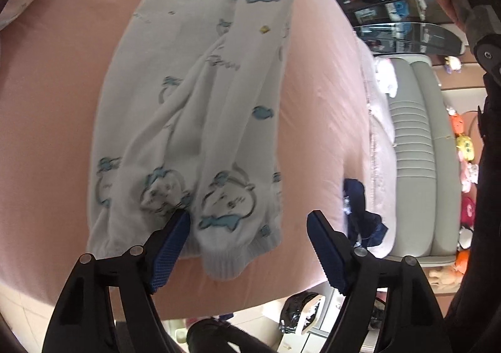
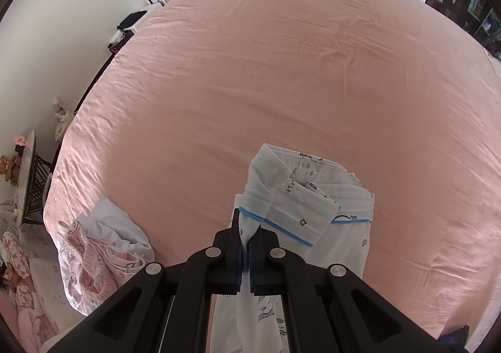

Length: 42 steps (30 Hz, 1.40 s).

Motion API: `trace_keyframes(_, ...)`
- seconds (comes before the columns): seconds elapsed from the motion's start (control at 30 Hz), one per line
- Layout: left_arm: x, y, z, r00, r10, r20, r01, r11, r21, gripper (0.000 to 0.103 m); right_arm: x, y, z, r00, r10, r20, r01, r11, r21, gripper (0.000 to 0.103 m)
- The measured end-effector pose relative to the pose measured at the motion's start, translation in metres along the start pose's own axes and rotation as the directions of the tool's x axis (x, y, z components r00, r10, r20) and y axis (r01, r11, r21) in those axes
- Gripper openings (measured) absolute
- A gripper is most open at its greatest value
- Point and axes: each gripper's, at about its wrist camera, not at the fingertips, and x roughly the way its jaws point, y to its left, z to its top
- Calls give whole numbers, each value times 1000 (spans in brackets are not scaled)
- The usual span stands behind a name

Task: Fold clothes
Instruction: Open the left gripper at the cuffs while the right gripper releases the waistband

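Left wrist view: the left hand-held gripper point(image 1: 249, 229) stands with its jaws apart; nothing is clamped. The white printed trousers point(image 1: 175, 121) lie on the pink bed point(image 1: 47, 102), directly ahead of the jaws; the ribbed cuffs point(image 1: 231, 259) sit between and just beyond the blue pads point(image 1: 170, 246), the left pad touching or nearly touching cloth. The garment's long axis runs away from this gripper toward the top of the frame, where one leg rises off the bed; the lifted end is cut off by the frame edge. A dark blue garment point(image 1: 360, 212) lies near the right pad; the image is motion-blurred, so contact cannot be confirmed.

Right wrist view: the right hand-held gripper point(image 2: 244, 246) is closed on the waistband end of the trousers point(image 2: 281, 196); cloth hangs below it, hidden by the gripper body. A pink and white pile of clothes point(image 2: 100, 246) lies to the left, apart. Judgement: the left gripper is nearer the cuffs; the right holds the far end.
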Motion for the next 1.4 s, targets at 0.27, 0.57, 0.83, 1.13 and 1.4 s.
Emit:
trace_keyframes(0.27, 14, 6, 5, 998, 52, -18, -52, 999, -3, 39, -7, -5, 0, 1000, 11, 5, -10, 1000, -8, 0)
trace_keyframes(0.57, 0, 15, -2, 1000, -18, -3, 18, 998, -52, 12, 4, -7, -1, 1000, -27, -2, 27, 1000, -2, 0)
trace_keyframes(0.83, -33, 40, -7, 997, -57, 51, 63, 990, -124, 12, 26, -1, 1, 999, -53, -4, 53, 999, 11, 0)
trace_keyframes(1.13, -28, 61, -11, 999, -21, 27, 25, 990, -139, 12, 76, 11, -12, 995, -35, -97, 36, 999, 5, 13)
trace_keyframes(1.4, -52, 37, -10, 992, 103, 79, -100, 994, -44, 103, 66, 14, -18, 990, -54, -130, 50, 998, -32, 76)
